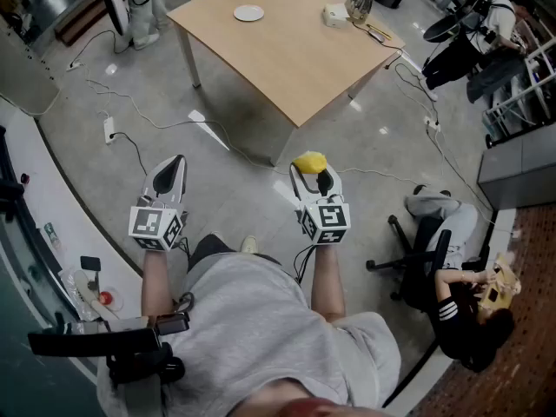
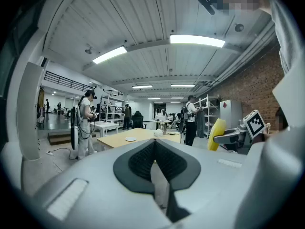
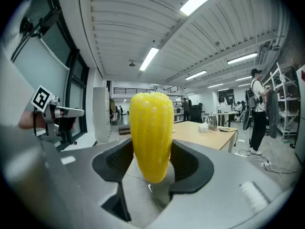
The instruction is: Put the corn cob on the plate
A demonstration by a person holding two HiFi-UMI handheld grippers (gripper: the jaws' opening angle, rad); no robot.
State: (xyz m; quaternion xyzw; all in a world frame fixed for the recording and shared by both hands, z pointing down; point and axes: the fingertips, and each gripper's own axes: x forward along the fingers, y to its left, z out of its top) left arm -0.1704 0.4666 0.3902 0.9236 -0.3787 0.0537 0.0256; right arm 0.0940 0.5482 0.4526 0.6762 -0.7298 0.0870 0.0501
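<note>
my right gripper (image 3: 151, 157) has its jaws clenched on a glossy yellow corn cob (image 3: 151, 128). the cob stands upright between the pads, gripped near its lower, tapering end, with most of its length rising above them. my left gripper (image 2: 155, 152) is empty, its jaws pressed together. the small round white plate (image 1: 248, 13) sits on the pale wooden counter (image 1: 295, 68), well apart from the cob, across a stretch of grey floor (image 1: 217, 137).

i judge the cob to be light and stiff. its smooth, rounded, tapering skin could slide or pivot in a pinch this close to one end, so a hold across the thick middle would be steadier. it doesn't look fragile, but being round it may roll once laid down. i'd lower it flat onto the plate's centre before releasing.
</note>
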